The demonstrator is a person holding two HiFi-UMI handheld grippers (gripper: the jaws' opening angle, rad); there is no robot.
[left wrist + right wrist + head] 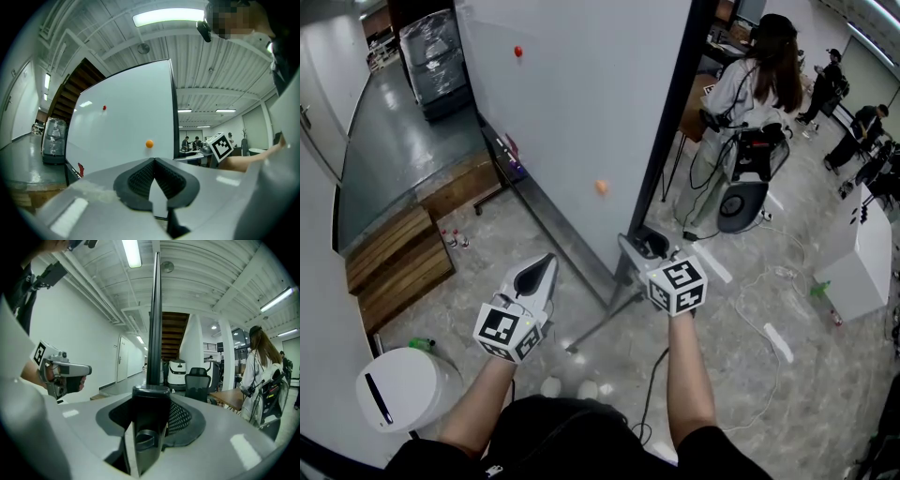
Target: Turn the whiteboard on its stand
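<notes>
The right gripper [651,246] clamps the whiteboard [581,122] at its black side edge; left gripper [547,260], fingers together, hangs over open floor [487,277].

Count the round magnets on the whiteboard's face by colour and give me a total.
Red magnet: 1
Orange magnet: 1
Total on the whiteboard: 2
</notes>
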